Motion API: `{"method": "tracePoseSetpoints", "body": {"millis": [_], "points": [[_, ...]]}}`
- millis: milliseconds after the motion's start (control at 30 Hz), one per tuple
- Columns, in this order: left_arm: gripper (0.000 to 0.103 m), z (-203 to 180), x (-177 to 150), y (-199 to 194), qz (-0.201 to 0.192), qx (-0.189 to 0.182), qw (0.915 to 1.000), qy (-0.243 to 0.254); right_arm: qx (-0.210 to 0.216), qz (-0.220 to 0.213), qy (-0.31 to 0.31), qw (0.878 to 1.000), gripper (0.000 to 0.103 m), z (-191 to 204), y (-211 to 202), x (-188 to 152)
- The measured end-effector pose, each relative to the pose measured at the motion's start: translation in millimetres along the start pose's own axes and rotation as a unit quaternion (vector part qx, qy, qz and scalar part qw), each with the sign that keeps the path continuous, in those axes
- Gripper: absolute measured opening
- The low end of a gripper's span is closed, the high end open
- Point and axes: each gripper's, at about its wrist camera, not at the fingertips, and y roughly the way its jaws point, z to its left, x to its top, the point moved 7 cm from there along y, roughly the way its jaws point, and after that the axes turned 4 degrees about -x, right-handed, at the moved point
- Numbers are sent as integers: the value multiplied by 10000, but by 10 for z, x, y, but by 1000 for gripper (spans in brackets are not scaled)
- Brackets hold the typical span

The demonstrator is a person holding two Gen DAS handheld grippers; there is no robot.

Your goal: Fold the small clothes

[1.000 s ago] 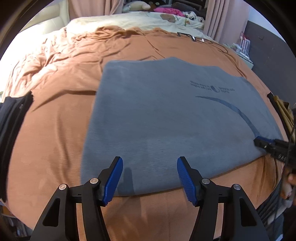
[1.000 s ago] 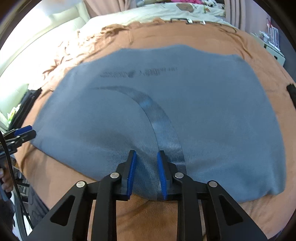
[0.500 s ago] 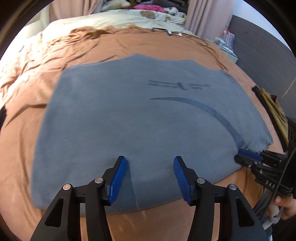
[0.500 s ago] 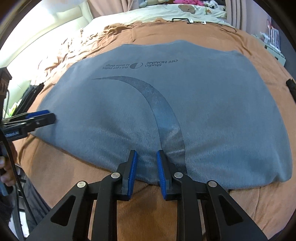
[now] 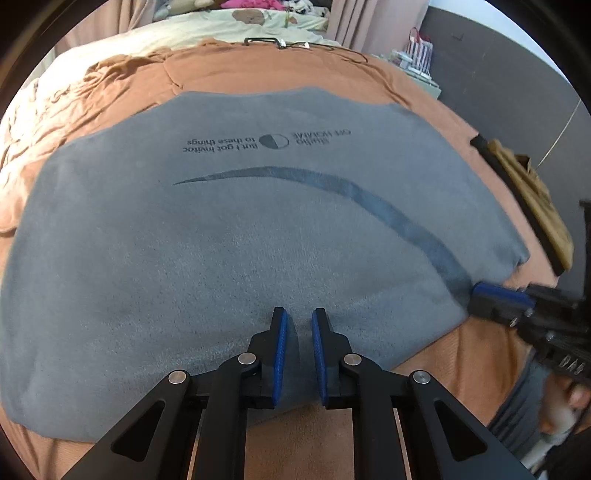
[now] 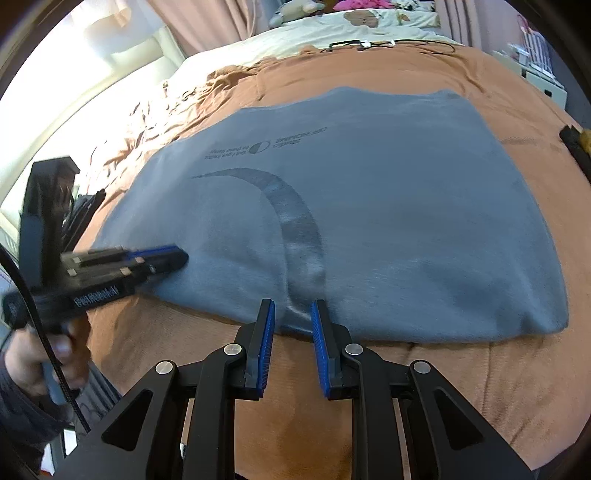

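Observation:
A grey shirt (image 5: 258,229) with a dark curved stripe and upside-down print lies flat on the brown bedspread (image 5: 295,435). My left gripper (image 5: 298,314) sits at the shirt's near hem, its blue pads drawn close with grey fabric between them. In the right wrist view the same shirt (image 6: 406,206) spreads ahead, and my right gripper (image 6: 292,306) pinches the near hem where the stripe ends. Each gripper shows in the other's view: the right gripper (image 5: 498,295) at the shirt's right edge, the left gripper (image 6: 162,258) at its left edge.
Black and mustard clothes (image 5: 528,192) lie at the bed's right edge. A dark stack of clothes (image 6: 85,206) sits at the left edge. Cream bedding (image 6: 332,33) and cables (image 5: 277,40) lie at the far end. A hand (image 6: 55,354) holds the left gripper's handle.
My left gripper moved right along the near hem and its jaws went from wide open to closed on the fabric. The right gripper stayed pinched on the hem.

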Motion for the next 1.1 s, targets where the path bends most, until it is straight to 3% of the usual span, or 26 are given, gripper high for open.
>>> {"method": "tracePoseSetpoints", "body": {"millis": [367,667,733,833,900,967,1100], "points": [[15,107,-175,-180,141,-348,9992,-114,146,-64,303,9994,18,-152,-36,-40],[15,562,-309,-487,-33,-430,9953,-869,421,-99,972,9943,18,-563,-215,-181],[18,680,-349,-554,-72,-406,9936,-1055,497,-127,1093,9927,19,-636,-262,-211],[30,844,-422,-652,-169,-428,9903,-1314,520,-225,1217,9909,34,-740,-342,-254],[44,937,-462,-716,-260,-455,9877,-1476,511,-308,1314,9895,43,-806,-398,-283],[51,1024,-488,-774,-346,-450,9851,-1625,536,-316,1394,9883,43,-845,-428,-323],[53,1223,-553,-904,-509,-443,9782,-1964,556,-342,1512,9863,43,-909,-490,-407]]}}
